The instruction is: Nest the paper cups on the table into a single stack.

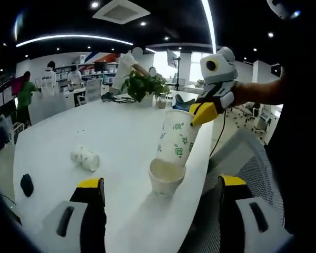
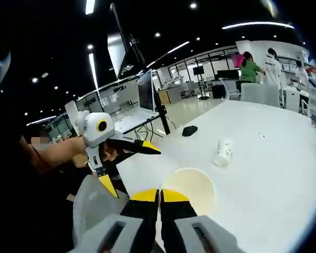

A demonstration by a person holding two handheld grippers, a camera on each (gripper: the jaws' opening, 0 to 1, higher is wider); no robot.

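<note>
A white paper cup [image 1: 166, 178] stands upright near the table's edge. Just above it hangs a tilted stack of green-patterned cups [image 1: 176, 138], its bottom dipping into the standing cup's mouth. My right gripper [image 1: 201, 113] comes in from the right, shut on the stack's rim. In the right gripper view its jaws [image 2: 159, 196] are pinched together on the rim of the held cup [image 2: 194, 187], whose open mouth faces the camera. My left gripper [image 1: 160, 184] stands open, its jaws either side of the standing cup, and appears again [image 2: 129, 166] at the left. Another cup [image 1: 85, 158] [image 2: 223, 153] lies on its side.
The white table [image 1: 121, 126] [image 2: 263, 168] is long. A black mouse [image 1: 26, 184] [image 2: 189, 130] lies near its edge. A potted plant [image 1: 142, 84] stands at the far end. A grey mesh chair [image 1: 253, 158] sits beside the table. People stand in the background.
</note>
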